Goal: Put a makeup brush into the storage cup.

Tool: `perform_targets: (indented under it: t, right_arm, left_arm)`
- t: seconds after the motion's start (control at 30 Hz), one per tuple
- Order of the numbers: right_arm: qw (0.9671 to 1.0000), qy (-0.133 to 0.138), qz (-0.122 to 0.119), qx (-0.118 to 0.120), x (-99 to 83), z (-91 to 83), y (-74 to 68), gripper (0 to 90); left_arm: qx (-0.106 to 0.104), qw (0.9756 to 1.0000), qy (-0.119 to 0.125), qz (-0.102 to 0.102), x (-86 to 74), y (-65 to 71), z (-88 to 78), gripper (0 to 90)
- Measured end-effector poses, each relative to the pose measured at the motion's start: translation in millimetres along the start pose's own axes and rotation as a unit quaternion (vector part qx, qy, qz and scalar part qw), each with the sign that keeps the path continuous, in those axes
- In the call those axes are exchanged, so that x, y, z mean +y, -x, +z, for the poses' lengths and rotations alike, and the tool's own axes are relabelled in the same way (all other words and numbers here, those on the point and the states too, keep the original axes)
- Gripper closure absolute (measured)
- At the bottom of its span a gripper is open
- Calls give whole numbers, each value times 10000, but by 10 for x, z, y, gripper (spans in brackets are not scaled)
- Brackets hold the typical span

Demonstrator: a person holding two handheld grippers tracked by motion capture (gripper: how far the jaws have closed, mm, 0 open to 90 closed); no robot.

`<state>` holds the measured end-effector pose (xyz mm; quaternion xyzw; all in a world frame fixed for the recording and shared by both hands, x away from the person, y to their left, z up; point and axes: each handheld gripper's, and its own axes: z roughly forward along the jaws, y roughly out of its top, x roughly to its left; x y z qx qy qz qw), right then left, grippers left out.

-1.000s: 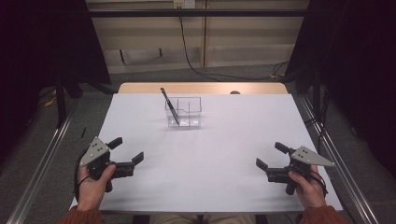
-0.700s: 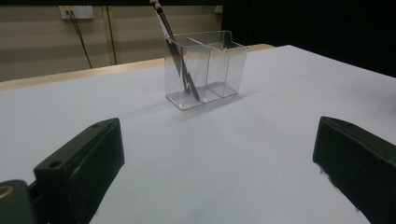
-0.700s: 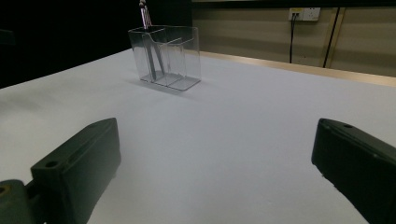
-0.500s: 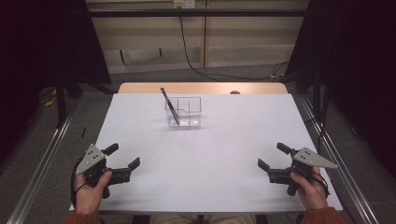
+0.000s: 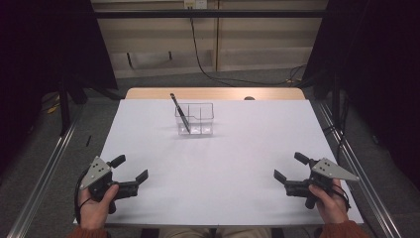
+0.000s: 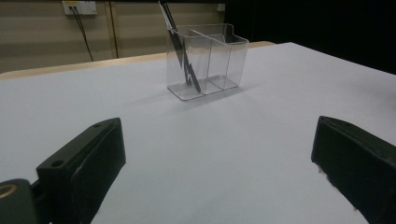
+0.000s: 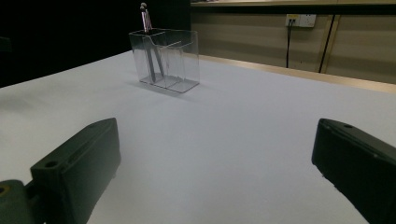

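table (image 5: 218,163) white | holder (image 5: 200,119) clear | pen (image 5: 180,113) black | tongs (image 5: 130,172) black

Your clear plastic holder (image 5: 194,119) stands upright on the white table (image 5: 223,163), toward the far edge, middle-left. It has two compartments side by side. One dark pen (image 5: 180,113) sits in the left compartment, tilted, its top leaning left and back above the rim. The right compartment is empty.
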<state>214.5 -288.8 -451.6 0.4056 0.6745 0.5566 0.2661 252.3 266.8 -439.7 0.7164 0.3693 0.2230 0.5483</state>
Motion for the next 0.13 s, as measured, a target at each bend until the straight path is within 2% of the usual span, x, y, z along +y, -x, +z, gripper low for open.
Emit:
perform_targets:
  t: [0.13]
  right_arm:
    - [10000, -28, -53, 17, -3, 8, 2, 8]
  left_arm:
    - [35, 10000, -14, -10, -3, -1, 1, 29]
